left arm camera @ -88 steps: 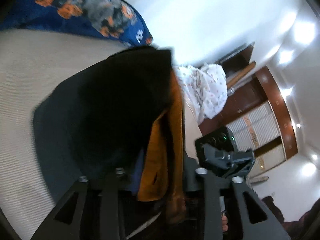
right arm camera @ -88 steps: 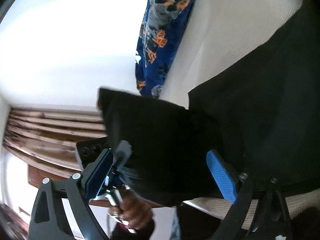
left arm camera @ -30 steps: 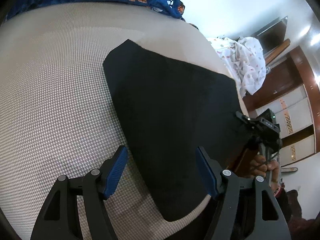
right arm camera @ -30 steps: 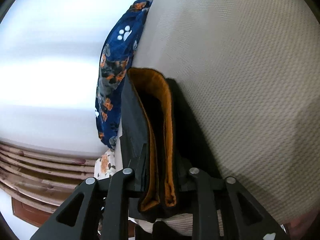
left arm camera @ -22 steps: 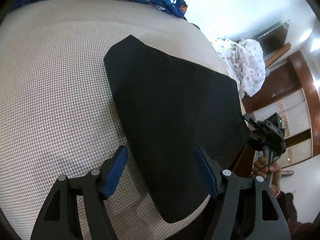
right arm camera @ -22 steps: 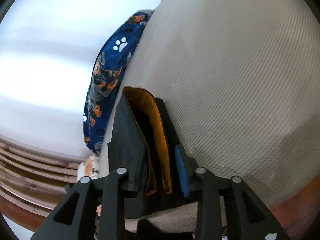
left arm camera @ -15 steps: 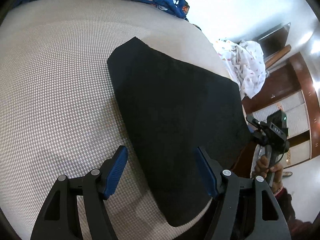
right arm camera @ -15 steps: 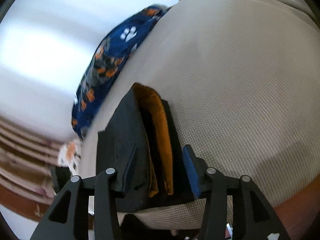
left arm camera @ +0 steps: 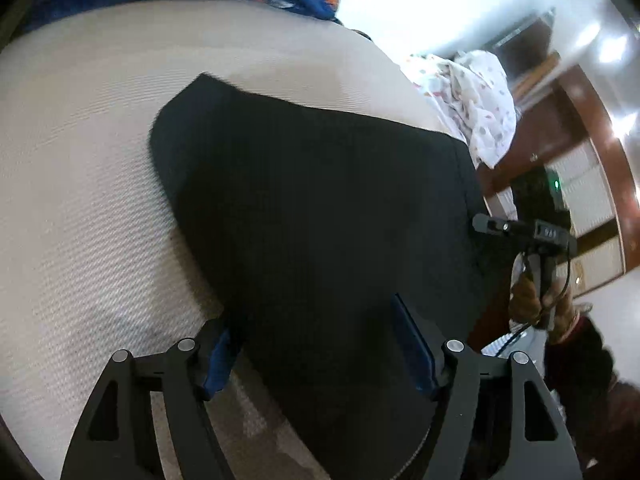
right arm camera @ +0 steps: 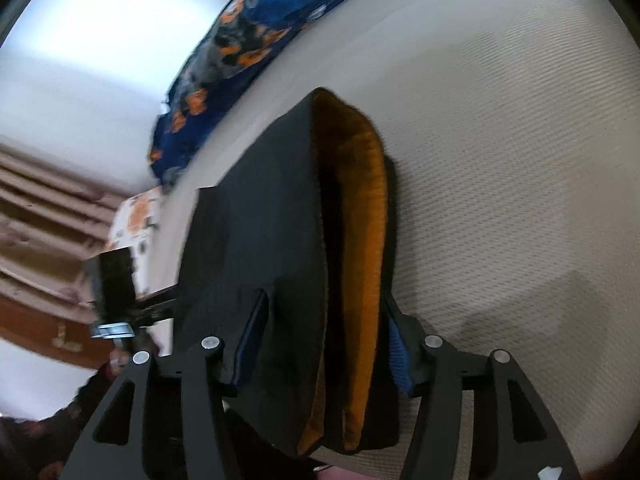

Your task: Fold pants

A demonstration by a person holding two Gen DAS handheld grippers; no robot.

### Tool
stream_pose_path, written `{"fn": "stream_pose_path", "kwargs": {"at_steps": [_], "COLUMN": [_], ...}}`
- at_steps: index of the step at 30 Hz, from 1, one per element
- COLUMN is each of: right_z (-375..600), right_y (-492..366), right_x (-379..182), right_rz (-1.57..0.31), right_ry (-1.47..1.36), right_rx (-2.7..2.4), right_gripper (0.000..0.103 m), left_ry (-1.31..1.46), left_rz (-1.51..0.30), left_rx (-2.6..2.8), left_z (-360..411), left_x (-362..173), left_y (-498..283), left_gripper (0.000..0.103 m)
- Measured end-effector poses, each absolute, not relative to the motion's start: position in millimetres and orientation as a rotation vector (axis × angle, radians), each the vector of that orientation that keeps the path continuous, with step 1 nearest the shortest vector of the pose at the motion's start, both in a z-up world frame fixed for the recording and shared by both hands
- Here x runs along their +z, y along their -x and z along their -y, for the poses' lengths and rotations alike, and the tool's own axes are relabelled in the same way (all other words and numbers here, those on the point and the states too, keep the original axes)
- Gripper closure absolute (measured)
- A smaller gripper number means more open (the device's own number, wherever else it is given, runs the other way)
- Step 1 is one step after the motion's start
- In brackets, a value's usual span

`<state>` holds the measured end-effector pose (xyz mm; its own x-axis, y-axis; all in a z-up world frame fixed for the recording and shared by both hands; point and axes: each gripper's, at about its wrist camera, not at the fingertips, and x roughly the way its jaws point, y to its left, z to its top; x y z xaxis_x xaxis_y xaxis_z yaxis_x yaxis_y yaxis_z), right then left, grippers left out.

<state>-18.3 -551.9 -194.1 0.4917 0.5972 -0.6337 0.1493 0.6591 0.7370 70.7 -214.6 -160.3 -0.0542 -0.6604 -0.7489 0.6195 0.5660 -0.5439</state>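
Black pants (left arm camera: 320, 216), folded with the orange lining (right arm camera: 360, 240) showing, lie flat on the bed (left arm camera: 80, 200) near its edge. Left gripper (left arm camera: 320, 344) jaws spread over the fabric. Right gripper (right arm camera: 320, 348) jaws opening, folded stack between them, no visible pinch.

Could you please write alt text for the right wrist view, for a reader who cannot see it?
Folded black pants with an orange lining lie on a beige textured bed cover, between the jaws of the right gripper, which are opening and no longer pinch the cloth. A blue paw-print pillow lies behind.
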Motion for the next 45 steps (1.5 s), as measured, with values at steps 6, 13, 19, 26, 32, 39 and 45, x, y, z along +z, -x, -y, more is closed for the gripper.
{"fn": "stream_pose_path", "kwargs": {"at_steps": [6, 13, 19, 26, 32, 39, 45], "right_z": [545.1, 556.2, 550.7, 547.9, 542.9, 538.1, 539.4], "right_y": [13.0, 4.6, 3.2, 1.8, 5.8, 9.8, 8.0], "right_x": [-202.0, -214.7, -211.8, -209.9, -210.3, -213.6, -212.6], "right_rz": [-1.036, -1.104, -1.083, -1.079, -1.066, -1.074, -1.073], "right_ry": [-0.902, -0.952, -0.89, -0.912, -0.916, -0.924, -0.928], "right_rx": [0.435, 0.485, 0.503, 0.476, 0.448, 0.502, 0.513], "right_gripper": [0.047, 0.05, 0.05, 0.047, 0.059, 0.06, 0.05], "left_ry": [-0.164, -0.247, -0.271, -0.284, -0.303, -0.306, -0.314], "left_rz": [-1.146, -1.12, -1.112, -1.104, -1.085, -1.093, -1.102], "left_rx": [-1.006, -0.964, -0.943, -0.934, -0.935, -0.927, -0.952], "left_z": [228.0, 236.7, 243.5, 243.5, 245.7, 248.0, 251.2], "left_x": [-157.5, -156.9, -155.9, -156.8, -156.5, -157.0, -158.1], "left_y": [-51.6, -43.5, -39.7, -41.1, -39.6, -44.2, -44.0], "left_gripper": [0.031, 0.031, 0.031, 0.031, 0.031, 0.031, 0.022]}}
